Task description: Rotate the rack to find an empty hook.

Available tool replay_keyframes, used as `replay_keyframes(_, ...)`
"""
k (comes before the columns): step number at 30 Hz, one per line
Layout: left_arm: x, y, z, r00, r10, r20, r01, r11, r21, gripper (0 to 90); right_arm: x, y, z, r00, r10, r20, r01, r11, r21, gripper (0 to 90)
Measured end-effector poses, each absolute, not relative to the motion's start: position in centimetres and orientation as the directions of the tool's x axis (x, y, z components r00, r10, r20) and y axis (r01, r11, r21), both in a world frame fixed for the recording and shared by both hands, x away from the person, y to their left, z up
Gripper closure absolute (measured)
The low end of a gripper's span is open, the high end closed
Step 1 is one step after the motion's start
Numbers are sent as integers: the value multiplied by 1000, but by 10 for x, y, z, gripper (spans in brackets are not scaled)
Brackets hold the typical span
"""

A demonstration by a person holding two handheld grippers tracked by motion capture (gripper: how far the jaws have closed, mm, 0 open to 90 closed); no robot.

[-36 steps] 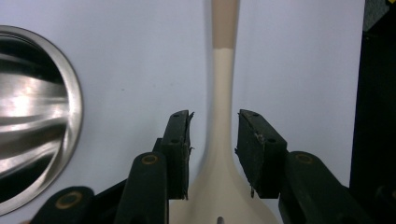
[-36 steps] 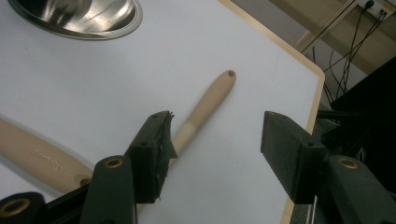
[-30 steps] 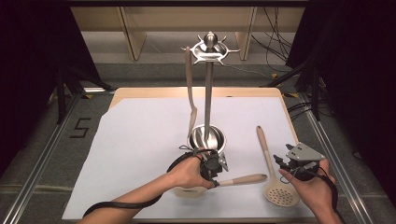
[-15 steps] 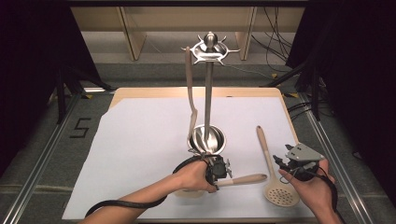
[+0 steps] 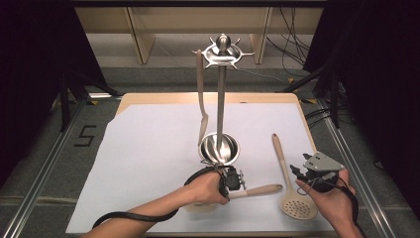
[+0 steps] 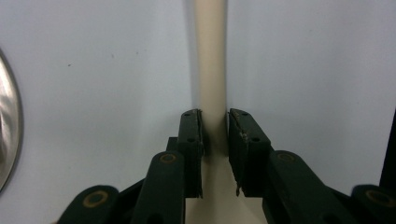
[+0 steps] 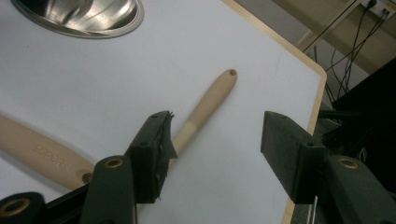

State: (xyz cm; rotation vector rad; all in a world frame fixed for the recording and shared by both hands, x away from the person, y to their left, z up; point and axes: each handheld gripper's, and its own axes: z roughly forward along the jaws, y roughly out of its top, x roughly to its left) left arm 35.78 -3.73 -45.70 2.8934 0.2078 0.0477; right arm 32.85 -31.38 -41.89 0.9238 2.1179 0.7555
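Wooden table [image 5: 148, 97], pale edge showing at far side & right. White sheet [image 5: 148, 148] spread over nearly all of top. On sheet: steel utensil stand [image 5: 220, 148], round dished base near middle, upright pole w/ hook crown. Right of base, slotted spoon [image 5: 289, 186], handle pointing away, head near front edge. Front of base, beige utensil [image 5: 257, 190] lying crosswise, handle end to right, just beside slotted spoon handle

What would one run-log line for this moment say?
left gripper: closing on spoon handle | right gripper: open, beside slotted spoon | rack: upright
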Motion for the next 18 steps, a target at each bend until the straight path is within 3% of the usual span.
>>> replay_keyframes(9, 355, -30, -456, 979, 205, 16, 198, -960, 198, 754, 329, -314, -419, -500, 791, -353, 381, 567, 730, 437)
replay_keyframes(18, 353, -13, -454, 975, 221, 38, 205, -945, 254, 758, 328, -313, -419, -503, 790, -351, 390, 570, 724, 437)
